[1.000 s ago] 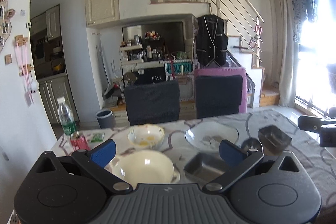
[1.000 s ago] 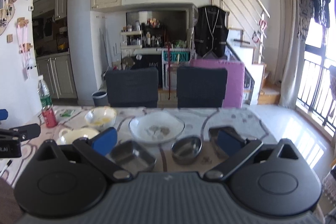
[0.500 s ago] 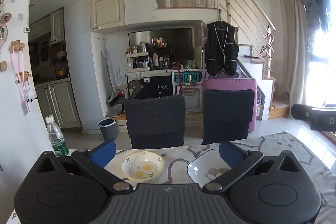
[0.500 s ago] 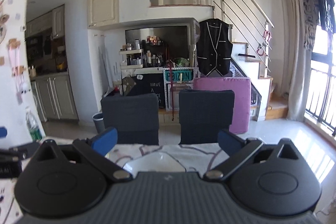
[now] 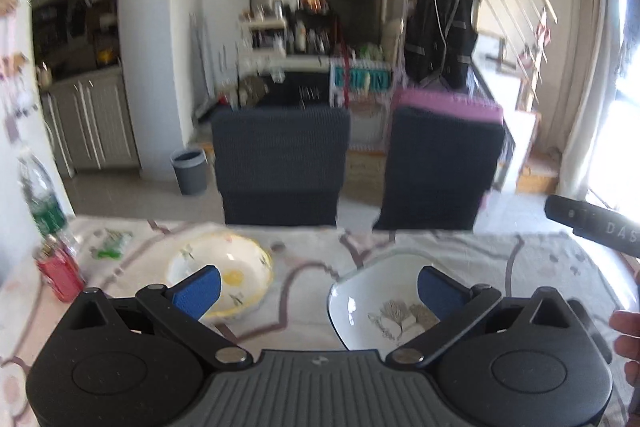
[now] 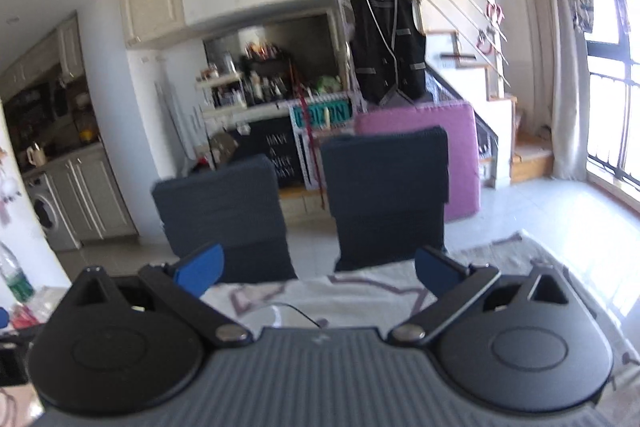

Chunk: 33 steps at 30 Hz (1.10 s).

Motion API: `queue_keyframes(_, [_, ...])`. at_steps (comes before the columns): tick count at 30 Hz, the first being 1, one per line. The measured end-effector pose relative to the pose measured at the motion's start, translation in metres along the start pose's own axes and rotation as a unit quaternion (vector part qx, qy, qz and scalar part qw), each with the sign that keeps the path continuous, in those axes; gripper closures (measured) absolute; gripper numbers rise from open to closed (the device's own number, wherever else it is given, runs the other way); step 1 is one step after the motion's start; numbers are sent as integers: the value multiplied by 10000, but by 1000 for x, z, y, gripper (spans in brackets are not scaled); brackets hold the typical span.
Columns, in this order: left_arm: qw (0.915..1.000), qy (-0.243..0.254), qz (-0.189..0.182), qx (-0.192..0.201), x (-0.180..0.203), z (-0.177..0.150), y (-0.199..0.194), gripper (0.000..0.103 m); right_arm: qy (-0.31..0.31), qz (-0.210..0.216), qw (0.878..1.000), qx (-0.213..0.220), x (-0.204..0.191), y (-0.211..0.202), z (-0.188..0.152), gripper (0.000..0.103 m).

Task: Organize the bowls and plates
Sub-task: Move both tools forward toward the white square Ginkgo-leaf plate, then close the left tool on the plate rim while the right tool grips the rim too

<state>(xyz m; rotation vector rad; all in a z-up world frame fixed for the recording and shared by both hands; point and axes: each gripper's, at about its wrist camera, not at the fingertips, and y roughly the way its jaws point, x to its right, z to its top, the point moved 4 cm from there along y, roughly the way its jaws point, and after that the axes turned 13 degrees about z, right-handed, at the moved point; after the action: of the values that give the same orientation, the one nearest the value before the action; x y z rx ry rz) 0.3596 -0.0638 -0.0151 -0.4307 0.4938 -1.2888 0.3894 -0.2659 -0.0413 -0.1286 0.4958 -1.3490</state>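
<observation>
On the table (image 5: pixel 312 251), a yellow-rimmed bowl (image 5: pixel 224 277) sits left of a glass plate (image 5: pixel 384 291), the two lying apart on the patterned cloth. Both show in the left wrist view beyond the left gripper (image 5: pixel 318 287), whose jaws stand wide apart and hold nothing. The right gripper (image 6: pixel 318 269) is likewise spread and empty, tilted up toward the chairs (image 6: pixel 384 195), with only the plate's edge visible below it. Nothing seems grasped yet, so the step is probably an approach. To do it well, lower each gripper until a rim sits between the fingers, then close gently on the rim, since glass may slip.
</observation>
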Motion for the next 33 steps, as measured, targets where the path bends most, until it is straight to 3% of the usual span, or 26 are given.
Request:
queue_keyframes(3, [9987,133,-295,-397,8,-11,28,0,102,15,9994,-340,13,28,-19,0])
queue_keyframes(7, [9966,125,-494,-642,13,-25,55,0,247,150,9954,-912,24,59,-44,1])
queue_keyframes(9, [9940,115,-661,-867,18,-30,66,1,279,259,9925,-1164,25,75,-55,11])
queue_keyframes(11, [9909,70,-824,-1061,20,-34,77,6,380,270,9893,-1380,28,90,-65,28])
queue_keyframes(12, [9892,47,-898,-1161,21,-36,82,12,485,294,9876,-1461,30,94,-71,31])
queue_keyframes(14, [9851,-16,-1080,-1338,22,-40,92,21,726,300,9839,-1603,35,107,-78,47])
queue_keyframes(18, [9766,-207,-1291,-1706,24,-49,113,43,923,157,9823,-1624,40,119,-83,58])
queue_keyframes(22, [9659,-422,-1491,-2075,26,-58,131,61,926,173,9803,-1734,47,123,-85,79])
queue_keyframes(28, [9571,-465,-1546,-2407,30,-67,146,73,841,74,9778,-1915,52,132,-90,84])
queue_keyframes(29, [9564,-477,-1555,-2425,30,-68,147,75,833,120,9777,-1923,52,132,-92,91])
queue_keyframes(33, [9571,-549,-1416,-2467,26,-69,154,81,628,152,9771,-2029,46,131,-89,91])
